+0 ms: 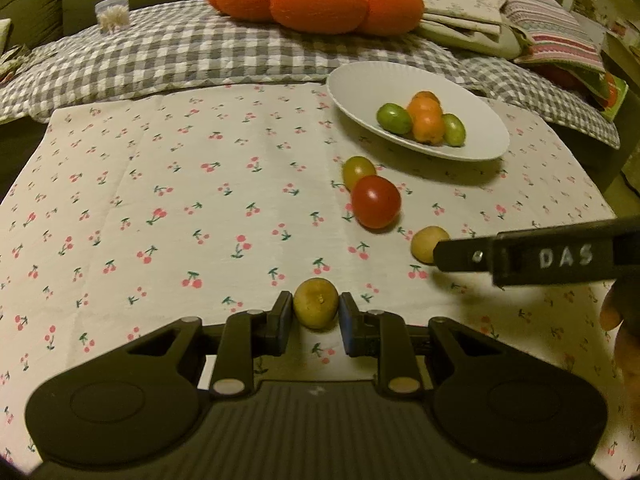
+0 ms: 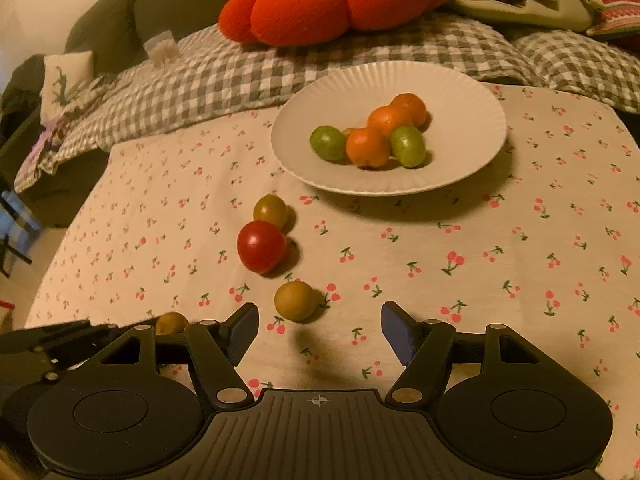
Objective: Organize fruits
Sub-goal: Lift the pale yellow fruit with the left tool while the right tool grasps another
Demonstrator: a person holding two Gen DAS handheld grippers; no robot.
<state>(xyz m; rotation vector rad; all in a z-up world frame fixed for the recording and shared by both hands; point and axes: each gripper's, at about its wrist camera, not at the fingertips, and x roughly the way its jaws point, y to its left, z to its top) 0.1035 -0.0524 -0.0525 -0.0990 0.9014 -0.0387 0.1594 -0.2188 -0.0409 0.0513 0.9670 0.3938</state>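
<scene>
Between the blue pads of the left hand-held gripper sits a small yellow-brown fruit, pinched at its widest part while it rests on the cherry-print cloth of the bench. From that fruit, a red tomato lies at about one o'clock with a yellow-green fruit touching it just beyond, and a pale yellow fruit lies at two o'clock beside the tip of the other tool. The white plate stands farther off at one o'clock, holding two green and some orange fruits.

The right hand-held gripper is spread wide with nothing between its pads; the pale yellow fruit lies just ahead of it at eleven o'clock, apart from both pads.

These fruits look light, round and smooth-skinned, so they will likely roll at a nudge and slip from an off-centre pinch. The skin appears thin and the flesh soft, so a hard squeeze could split them. The best hold is probably across the middle, pads square to the fruit, with just enough pressure to lift. On the plate, a dropped fruit may knock the pile apart, so a low release onto the bare rim side seems wise.
</scene>
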